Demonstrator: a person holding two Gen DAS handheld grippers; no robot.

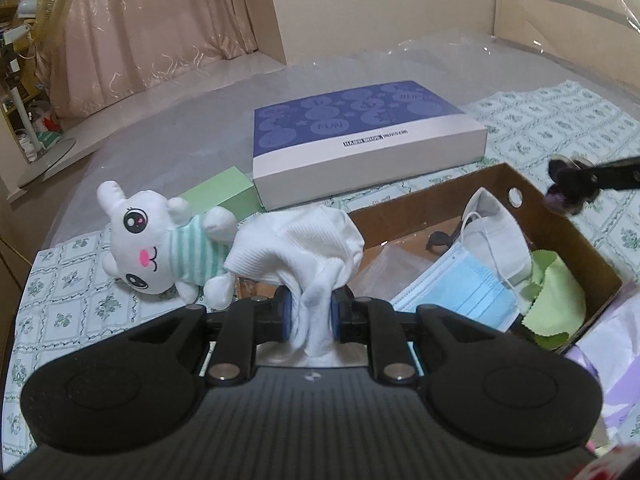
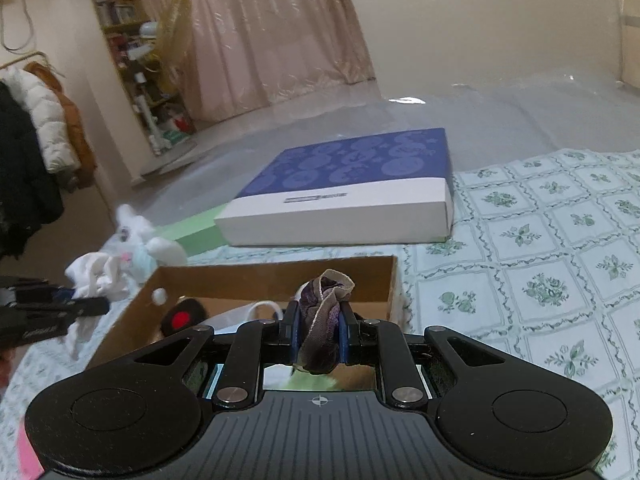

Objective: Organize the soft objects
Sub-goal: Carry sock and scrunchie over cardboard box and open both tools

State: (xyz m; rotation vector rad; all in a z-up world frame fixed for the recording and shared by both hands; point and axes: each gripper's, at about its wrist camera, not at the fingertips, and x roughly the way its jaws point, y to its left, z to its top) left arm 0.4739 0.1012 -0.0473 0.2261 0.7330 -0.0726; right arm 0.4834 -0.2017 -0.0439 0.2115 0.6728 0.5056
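The left gripper (image 1: 312, 316) is clamped on a bunched white cloth (image 1: 308, 248), which spills forward past the blue pads and drapes over the near-left corner of the cardboard box (image 1: 568, 240). Just left of the fingers, touching the cloth, a white plush bunny (image 1: 152, 244) lies on its side on the floral sheet (image 1: 64, 312). Right of the fingers, inside the box, sit a blue face mask (image 1: 464, 296), a white mask (image 1: 496, 232) and a green cloth (image 1: 560, 296).

The right gripper (image 2: 319, 334) pinches a small purple-grey fabric piece (image 2: 324, 312) between its pads, the fabric poking up above the fingertips. It hangs over the box's near edge, with the box's far wall (image 2: 280, 280) straight ahead. Beyond that wall lies a blue-and-white flat box (image 2: 352, 196). Right of these fingers the sheet is open; left, the other gripper crowds the box's side wall.
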